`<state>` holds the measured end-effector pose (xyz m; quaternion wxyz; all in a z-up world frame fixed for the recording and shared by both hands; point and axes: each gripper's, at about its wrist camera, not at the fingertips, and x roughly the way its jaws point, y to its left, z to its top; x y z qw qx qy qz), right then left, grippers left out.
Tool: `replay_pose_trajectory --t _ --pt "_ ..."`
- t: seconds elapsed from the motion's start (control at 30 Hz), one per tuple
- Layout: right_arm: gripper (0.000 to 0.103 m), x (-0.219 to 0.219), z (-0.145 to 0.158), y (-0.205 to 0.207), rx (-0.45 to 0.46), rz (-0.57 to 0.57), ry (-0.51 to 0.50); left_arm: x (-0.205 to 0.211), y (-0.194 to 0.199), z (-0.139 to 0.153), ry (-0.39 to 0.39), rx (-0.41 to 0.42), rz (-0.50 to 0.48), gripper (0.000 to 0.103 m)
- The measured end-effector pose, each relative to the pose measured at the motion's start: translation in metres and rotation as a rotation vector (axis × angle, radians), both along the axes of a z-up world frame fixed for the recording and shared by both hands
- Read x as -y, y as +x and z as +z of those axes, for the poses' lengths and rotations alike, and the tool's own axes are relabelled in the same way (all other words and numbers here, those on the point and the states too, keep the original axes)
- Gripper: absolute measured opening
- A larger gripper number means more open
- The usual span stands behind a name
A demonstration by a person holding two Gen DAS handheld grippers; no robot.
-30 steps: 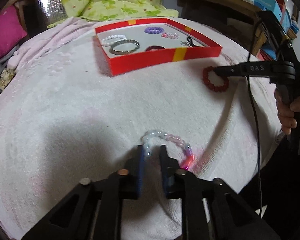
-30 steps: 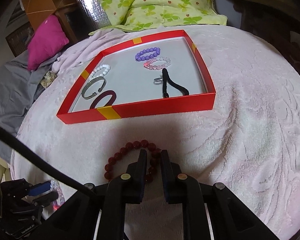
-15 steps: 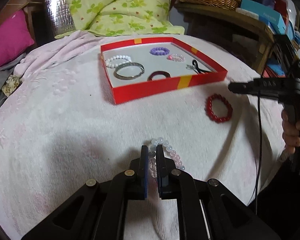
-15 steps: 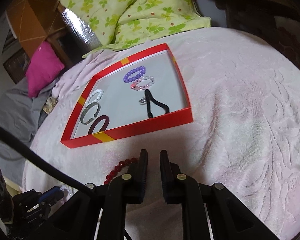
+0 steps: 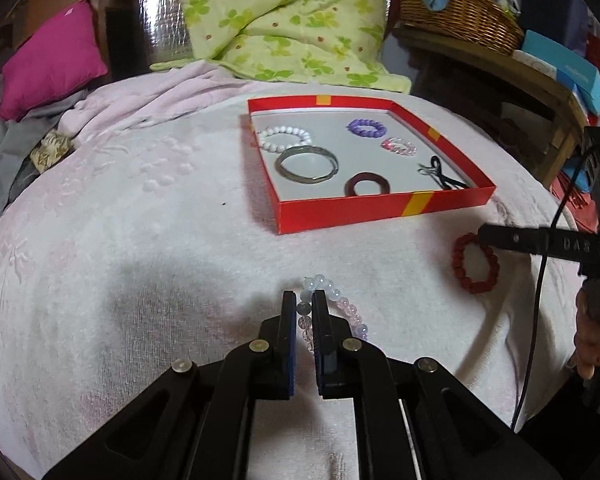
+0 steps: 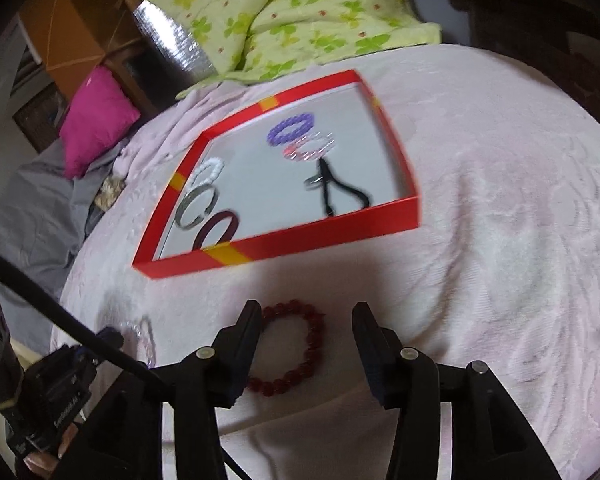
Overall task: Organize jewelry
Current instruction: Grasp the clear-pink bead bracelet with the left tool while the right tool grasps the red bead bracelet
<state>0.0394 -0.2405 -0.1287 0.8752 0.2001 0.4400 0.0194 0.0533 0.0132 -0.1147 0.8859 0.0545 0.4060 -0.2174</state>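
Red tray (image 5: 380, 210) w/ yellow marks, shallow, flat on pink blanket. Inside: white bead bracelet (image 5: 286, 138) at far left, silver bangle (image 5: 307, 164) just in front of it, dark maroon ring-shaped bangle (image 5: 367, 185) near front wall, purple bead bracelet (image 5: 366, 128) toward back, small clear-pink bracelet (image 5: 399, 147) beside it, black cord piece (image 5: 444, 176) at right.

Outside tray: dark red bead bracelet (image 6: 296, 346) lying flat, in front of tray. Pale clear/pink bead bracelet (image 5: 334, 308), pinched at one spot, rest draped on blanket.
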Motion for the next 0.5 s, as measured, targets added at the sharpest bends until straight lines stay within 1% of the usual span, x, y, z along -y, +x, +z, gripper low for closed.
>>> replay_pose_trajectory --t 0.03,0.1,0.17,0.23,0.3,0.33,0.37,0.4,0.43,0.47,0.5 --pt "0.056 -0.005 -0.002 0.002 -0.015 0.02 -0.007 -0.001 0.001 -0.001 -0.003 -0.008 0.002 0.008" --pt "0.07 -0.015 -0.005 0.003 -0.026 0.048 -0.041 -0.004 0.004 -0.005 -0.01 -0.042 0.006 0.008" --pt "0.074 -0.028 -0.005 0.001 -0.015 0.09 -0.105 -0.007 0.008 -0.009 -0.01 -0.082 0.02 0.008" --pt "0.077 -0.04 -0.007 0.001 -0.018 0.135 -0.168 -0.01 0.009 -0.012 -0.01 -0.103 0.032 0.008" --pt "0.078 -0.051 -0.01 -0.002 -0.006 0.159 -0.248 -0.014 0.009 -0.012 -0.02 -0.112 0.041 0.013" --pt "0.077 -0.056 -0.012 -0.002 0.0 0.174 -0.291 -0.015 0.008 -0.011 -0.023 -0.112 0.041 0.02" --pt "0.07 -0.06 -0.014 -0.003 0.001 0.184 -0.338 -0.017 0.007 -0.01 -0.029 -0.108 0.042 0.029" --pt "0.058 -0.063 -0.014 -0.004 0.012 0.185 -0.385 -0.018 0.006 -0.009 -0.031 -0.103 0.042 0.033" --pt "0.052 -0.064 -0.014 -0.005 0.024 0.188 -0.406 -0.019 0.005 -0.008 -0.034 -0.1 0.041 0.039" --pt "0.034 -0.062 -0.013 -0.005 0.03 0.187 -0.4 -0.02 0.004 -0.007 -0.038 -0.098 0.036 0.043" --pt "0.022 -0.06 -0.011 -0.005 0.032 0.176 -0.392 -0.02 0.003 -0.007 -0.041 -0.098 0.03 0.046"
